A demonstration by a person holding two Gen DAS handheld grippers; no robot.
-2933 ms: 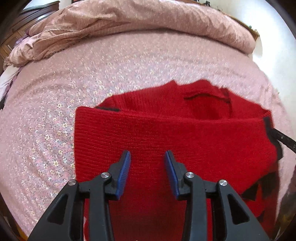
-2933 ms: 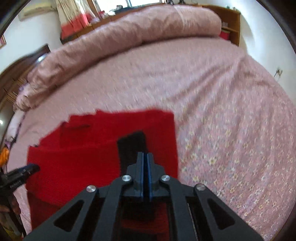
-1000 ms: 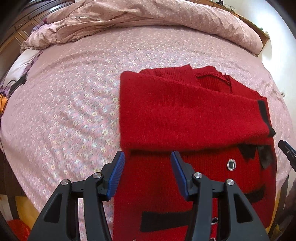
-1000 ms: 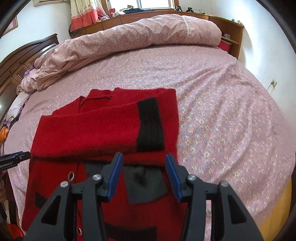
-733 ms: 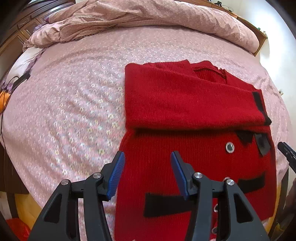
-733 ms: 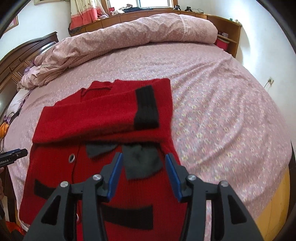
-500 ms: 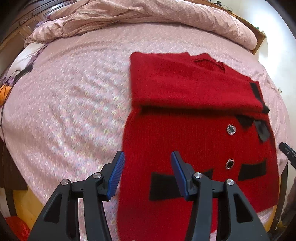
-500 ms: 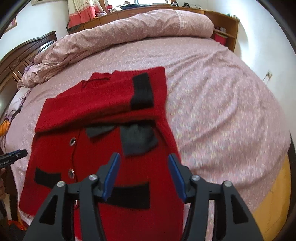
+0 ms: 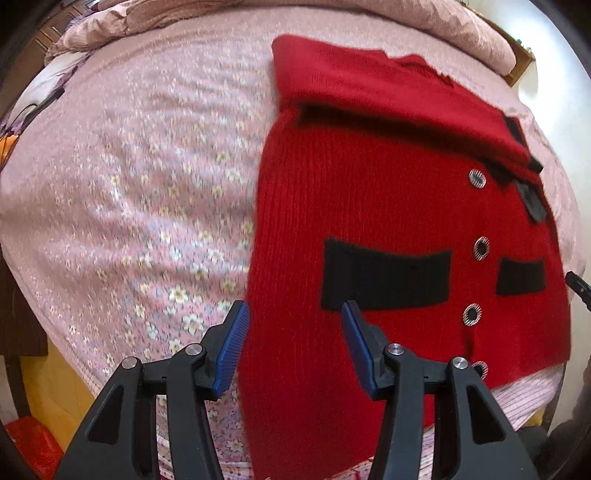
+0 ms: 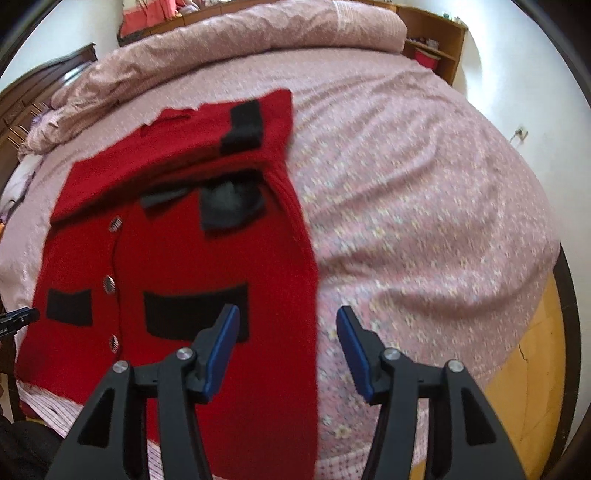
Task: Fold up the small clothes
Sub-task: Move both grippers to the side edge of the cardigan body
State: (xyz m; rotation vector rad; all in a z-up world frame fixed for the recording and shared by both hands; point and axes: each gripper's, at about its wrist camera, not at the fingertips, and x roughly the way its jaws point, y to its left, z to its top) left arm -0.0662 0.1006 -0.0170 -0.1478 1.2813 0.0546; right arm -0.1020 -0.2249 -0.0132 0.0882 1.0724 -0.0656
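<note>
A red knitted cardigan (image 9: 388,206) with black pocket bands and silver buttons lies flat on the pink floral bedspread (image 9: 129,184). Its sleeves (image 9: 388,92) are folded across the chest. My left gripper (image 9: 293,332) hangs open above the cardigan's lower left side edge, with nothing between its blue pads. In the right wrist view the same cardigan (image 10: 177,251) fills the left half. My right gripper (image 10: 288,332) is open above its lower right side edge, holding nothing. The folded sleeve with its black cuff (image 10: 242,127) lies at the far end.
A rolled pink quilt (image 10: 240,33) lies along the far end of the bed. Dark wooden furniture (image 10: 22,103) stands at the left and a wooden shelf (image 10: 432,48) at the far right. The bed's near edge drops to a yellow floor (image 10: 524,369).
The right gripper, earlier shut over the black cuff, has opened and let go. Both grippers drew back from the folded sleeves toward the cardigan's hem, and the right jaws widened a little.
</note>
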